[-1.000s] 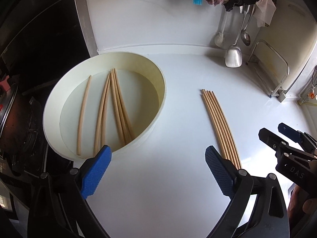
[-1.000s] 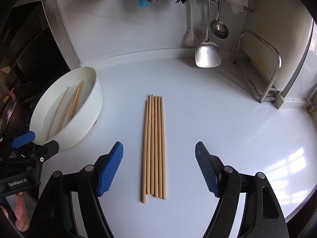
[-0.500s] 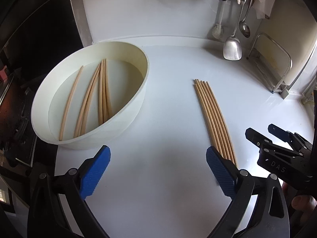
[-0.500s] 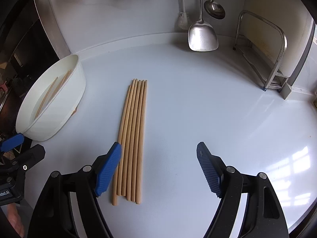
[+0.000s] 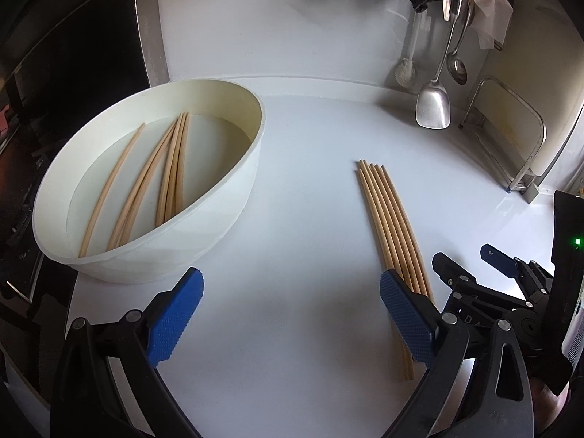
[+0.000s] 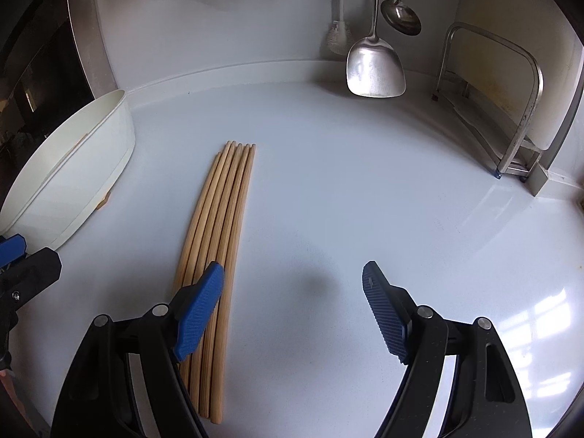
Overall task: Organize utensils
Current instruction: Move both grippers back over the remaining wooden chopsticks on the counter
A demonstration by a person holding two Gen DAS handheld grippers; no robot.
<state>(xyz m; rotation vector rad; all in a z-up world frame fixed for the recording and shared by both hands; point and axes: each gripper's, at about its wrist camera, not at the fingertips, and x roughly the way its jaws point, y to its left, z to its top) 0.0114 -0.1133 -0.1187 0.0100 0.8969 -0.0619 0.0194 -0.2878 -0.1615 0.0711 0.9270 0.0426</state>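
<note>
My left gripper [image 5: 290, 314] was spread wide and held nothing above the white counter [image 5: 299, 219]. My right gripper [image 6: 294, 303] was likewise spread and empty. The row of chopsticks [image 6: 219, 226] lay flat under its left finger. More chopsticks [image 5: 160, 179] lay in the white basin [image 5: 204, 215] ahead-left of my left gripper.
</note>
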